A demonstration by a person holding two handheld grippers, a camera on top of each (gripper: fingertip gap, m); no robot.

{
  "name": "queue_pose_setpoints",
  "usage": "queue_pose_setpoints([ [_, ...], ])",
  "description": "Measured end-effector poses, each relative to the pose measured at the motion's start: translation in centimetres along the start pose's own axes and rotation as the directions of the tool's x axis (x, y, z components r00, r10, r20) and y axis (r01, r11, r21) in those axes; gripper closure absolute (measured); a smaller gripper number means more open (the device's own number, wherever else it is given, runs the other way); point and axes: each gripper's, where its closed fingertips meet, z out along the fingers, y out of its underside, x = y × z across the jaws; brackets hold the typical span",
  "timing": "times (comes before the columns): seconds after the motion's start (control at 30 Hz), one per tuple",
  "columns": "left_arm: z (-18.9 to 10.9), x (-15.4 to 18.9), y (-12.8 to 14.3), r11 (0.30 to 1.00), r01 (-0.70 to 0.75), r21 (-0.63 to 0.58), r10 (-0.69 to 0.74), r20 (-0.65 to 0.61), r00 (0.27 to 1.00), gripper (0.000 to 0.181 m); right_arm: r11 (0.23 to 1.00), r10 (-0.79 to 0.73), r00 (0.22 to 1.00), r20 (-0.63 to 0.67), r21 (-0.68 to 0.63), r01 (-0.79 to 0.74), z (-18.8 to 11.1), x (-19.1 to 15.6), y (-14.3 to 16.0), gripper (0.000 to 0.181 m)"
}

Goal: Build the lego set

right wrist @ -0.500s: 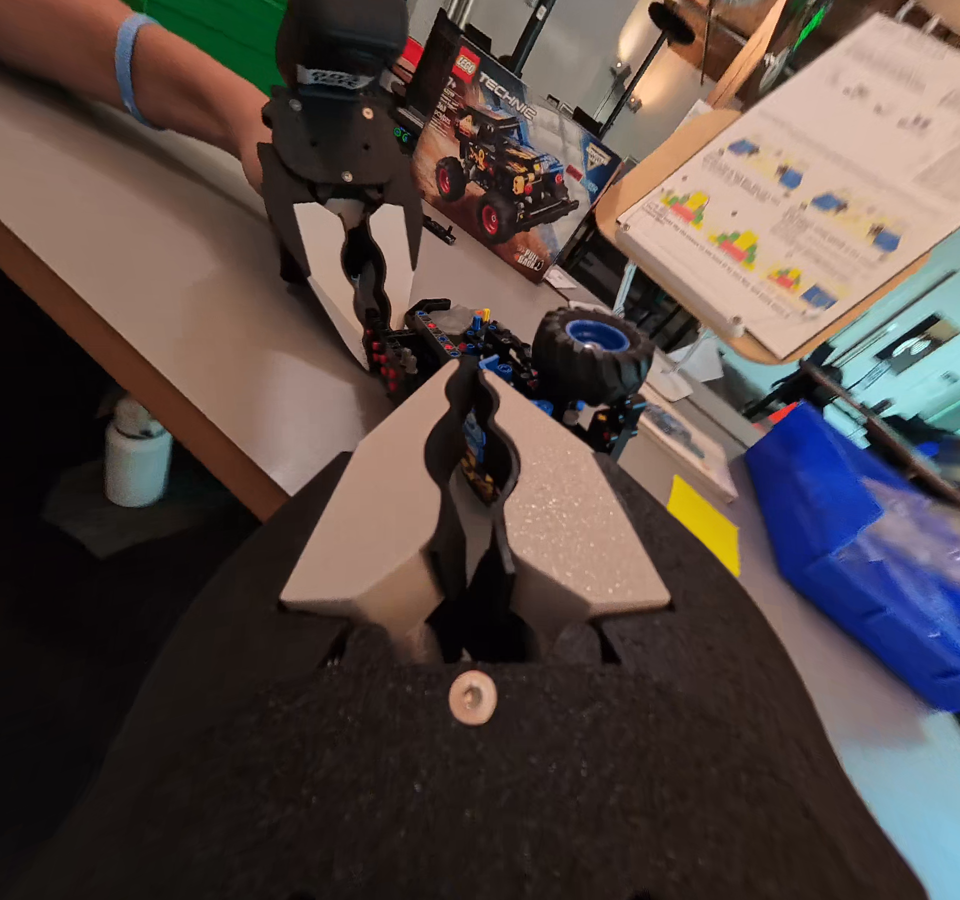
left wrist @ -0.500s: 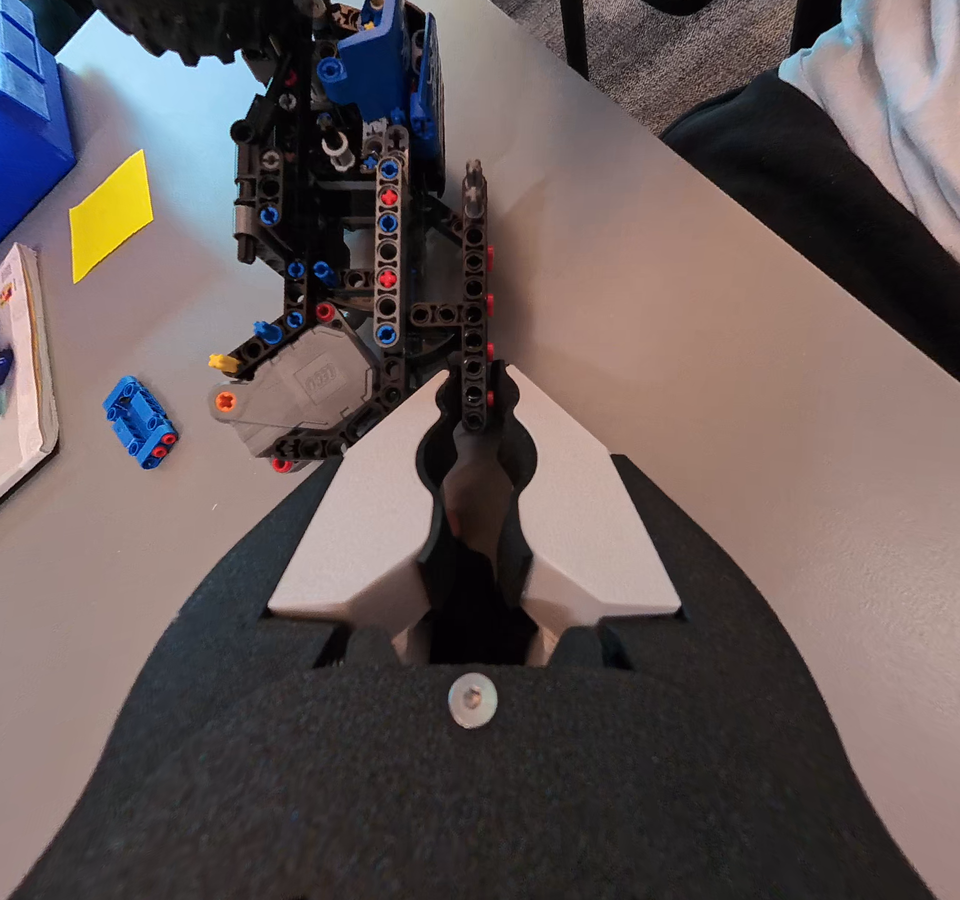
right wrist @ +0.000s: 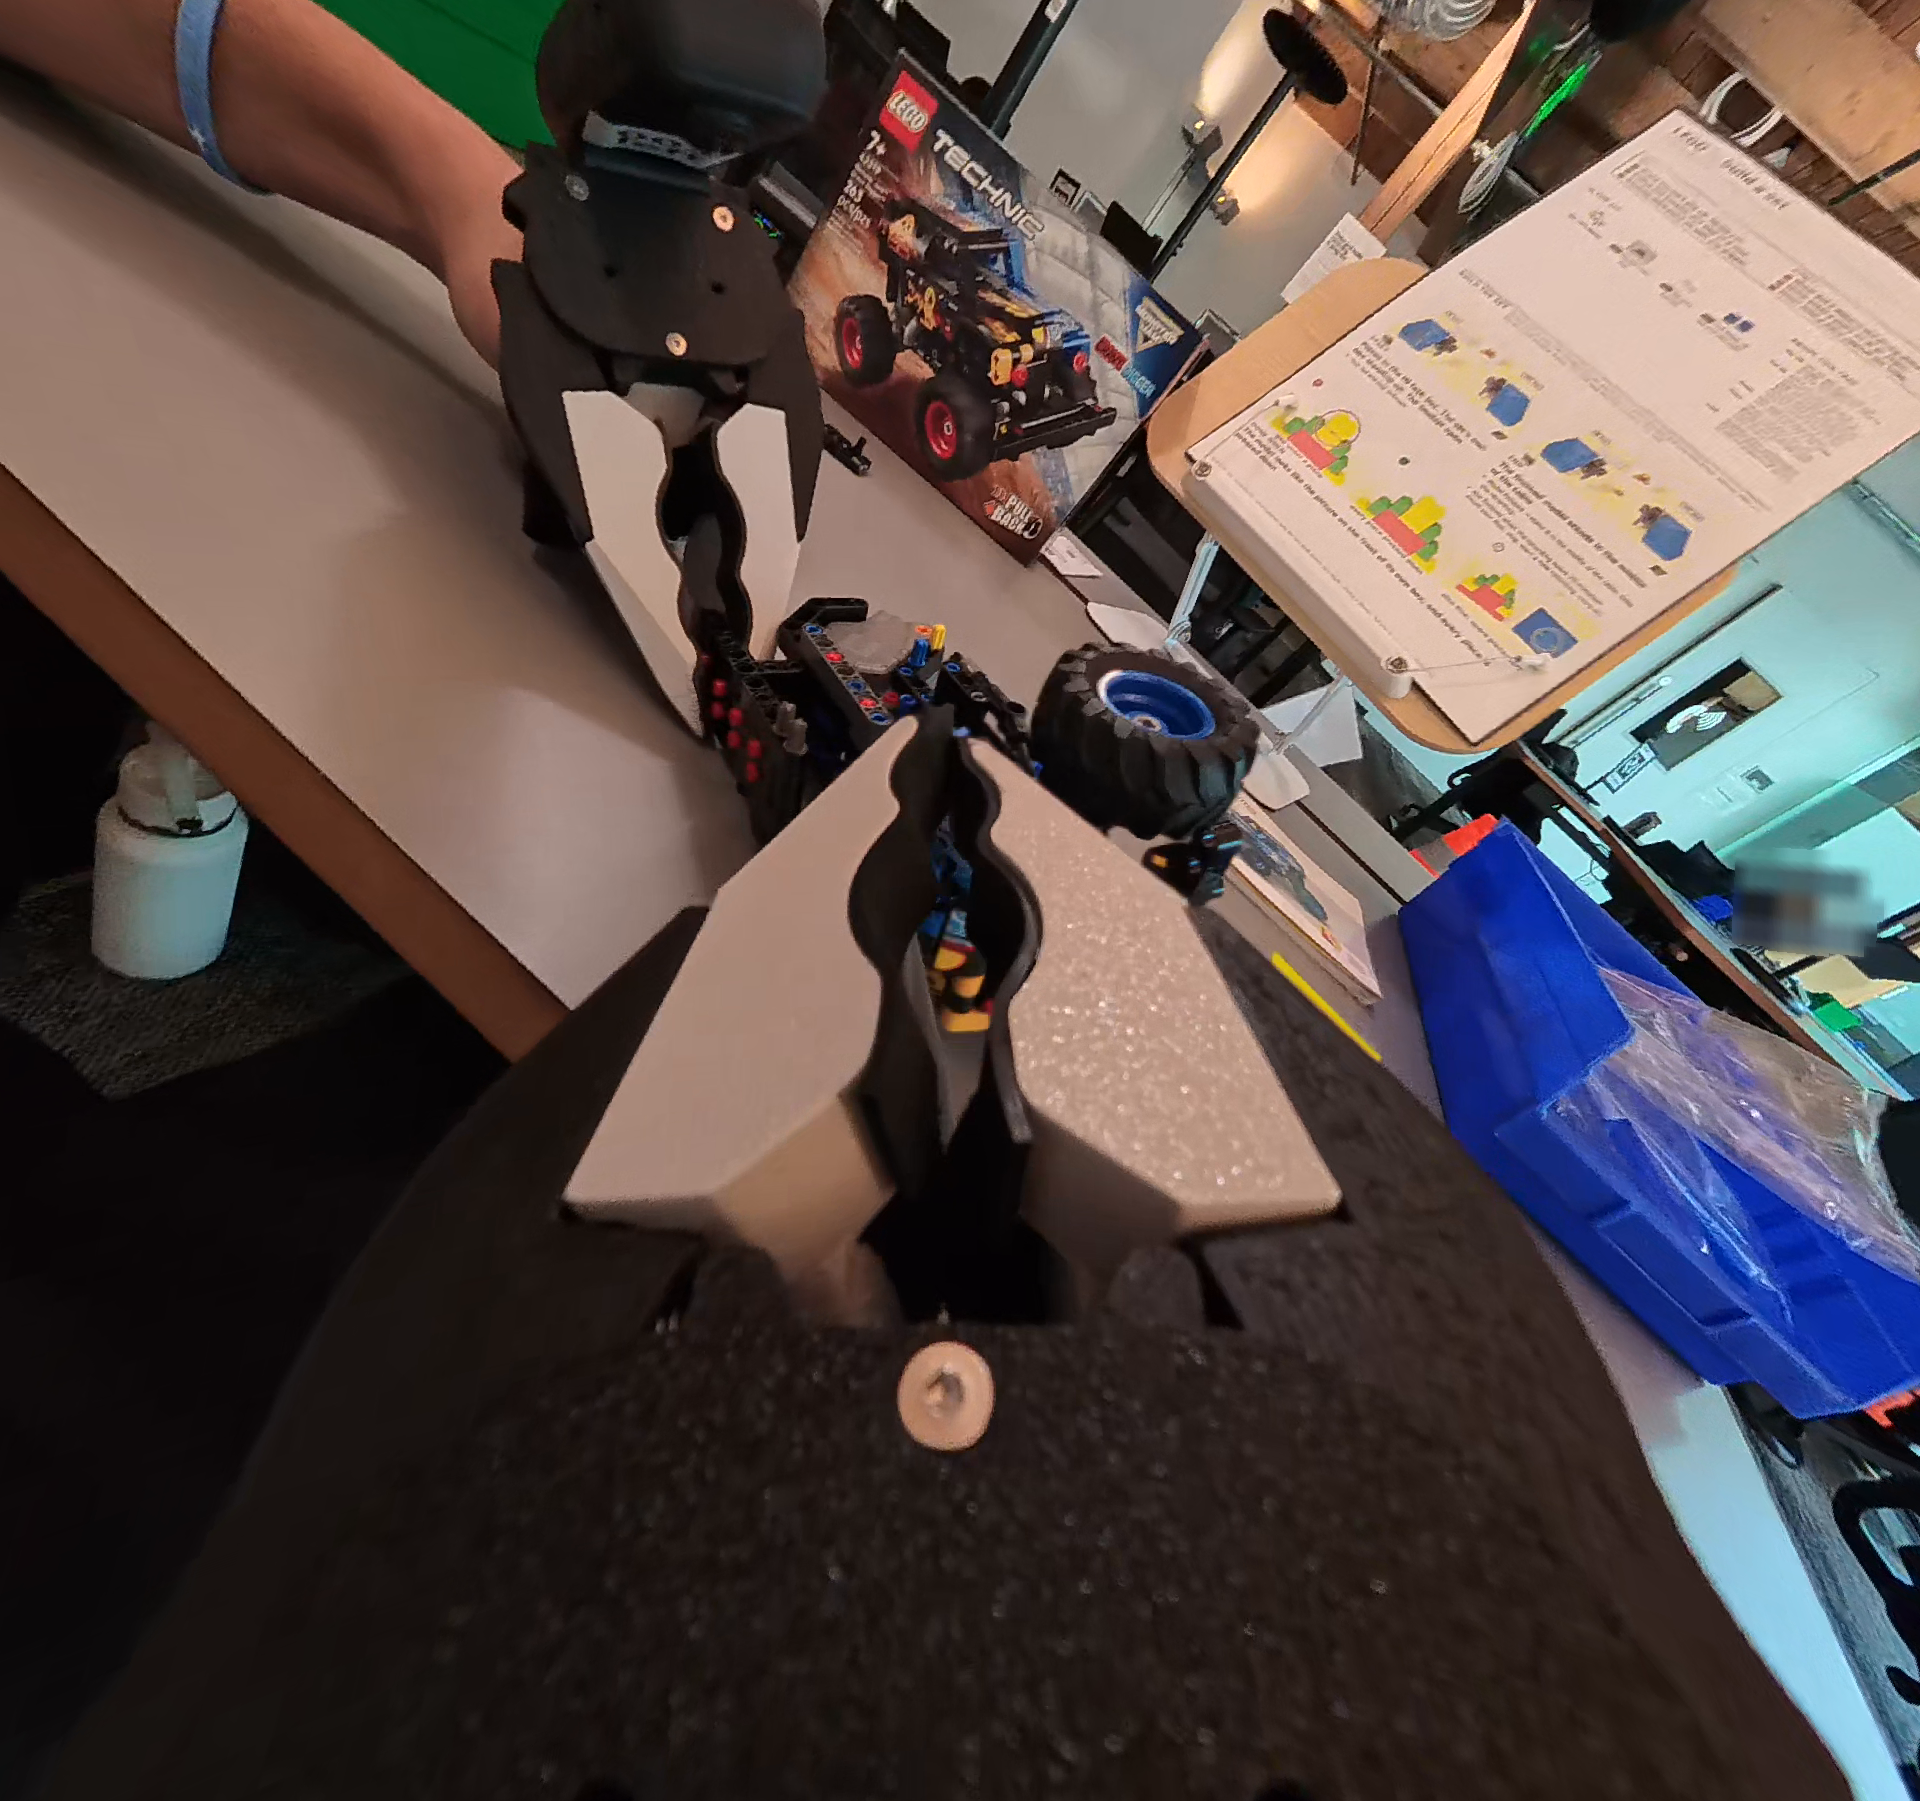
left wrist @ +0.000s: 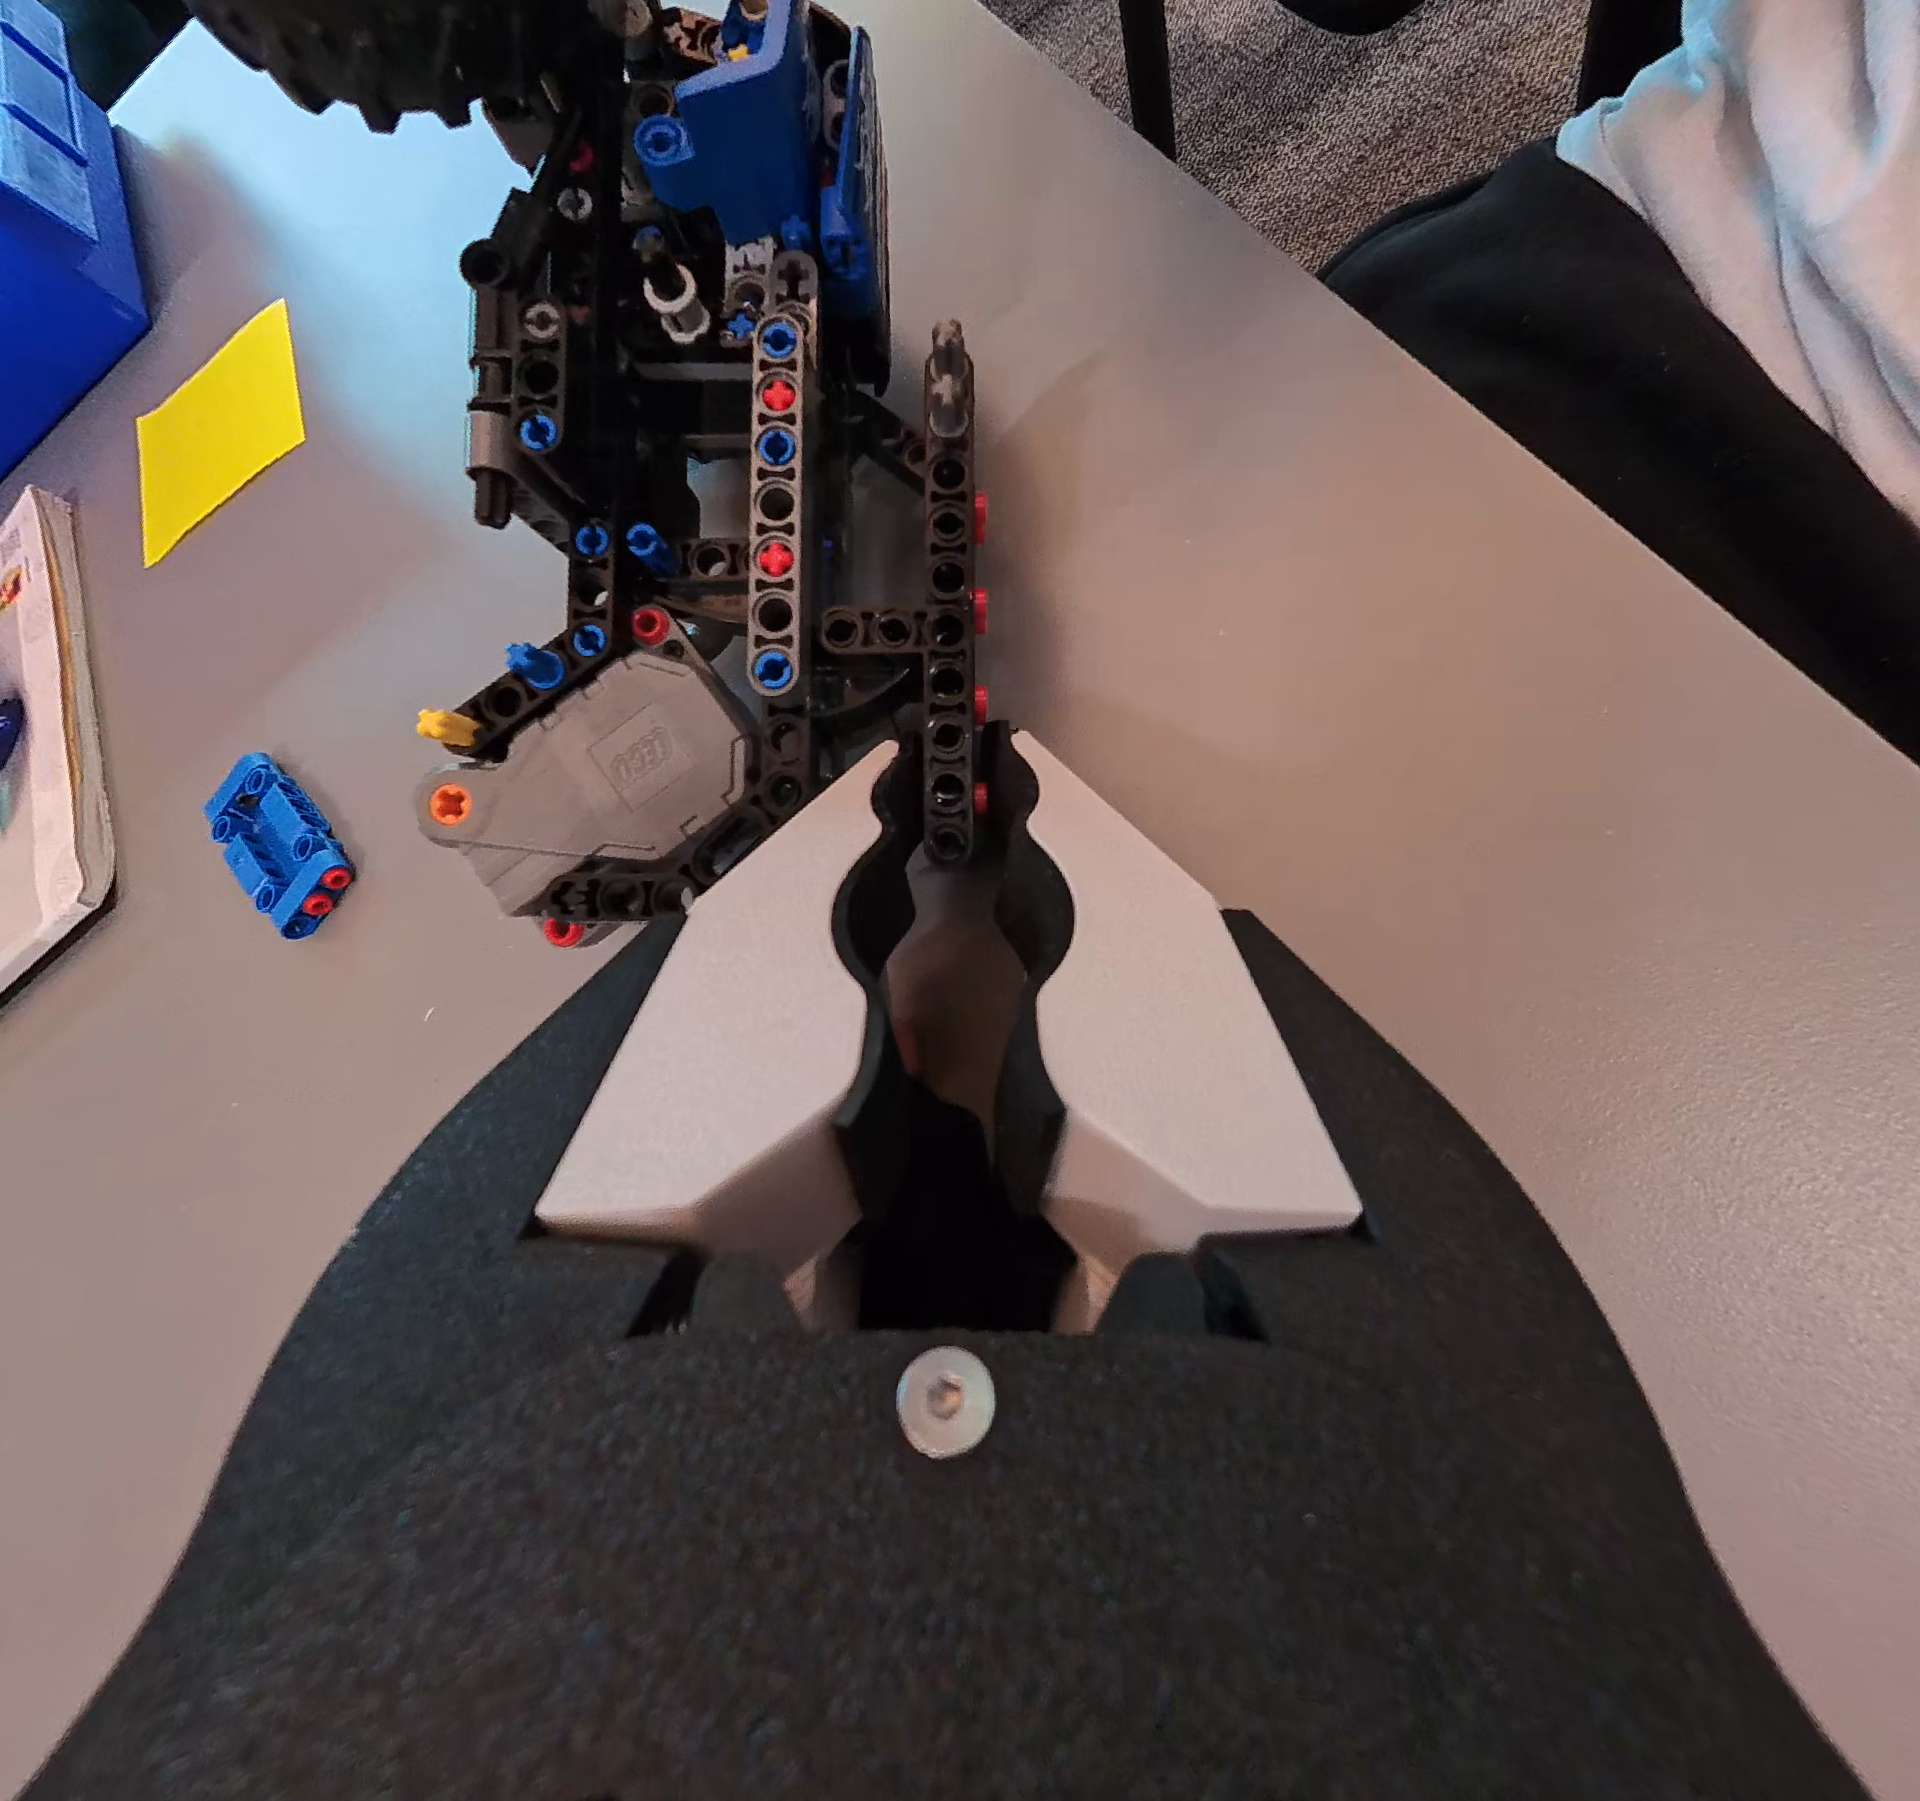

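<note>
Chassis, black beams studded blue and red, clamped by left gripper.

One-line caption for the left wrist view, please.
Left tool shut on a black studded beam of a half-built toy truck chassis on a grey table.

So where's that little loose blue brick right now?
In the left wrist view, the small blue brick lies alone on the grey table, left of the half-built toy truck, below the yellow paper.
</note>
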Motion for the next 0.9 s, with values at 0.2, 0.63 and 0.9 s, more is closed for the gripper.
queue_pose_setpoints([
  [0.2,0.0,0.0,0.0,1.0,-0.002,0.0,0.002,0.002,1.0,0.171,0.997,0.023,1.0,0.011,-0.077,-0.023,1.0,-0.6,1.5,0.18],
  [0.63,0.0,0.0,0.0,1.0,-0.005,0.0,0.005,0.005,1.0,0.171,0.043,0.958,0.076,0.275,0.127,-0.991,-4.0,11.3,1.4,0.174],
  [0.9,0.0,0.0,0.0,1.0,-0.006,0.0,0.006,0.007,1.0,0.171,-0.413,0.848,-0.309,0.431,0.17,-0.895,-7.4,15.8,6.4,0.176],
])
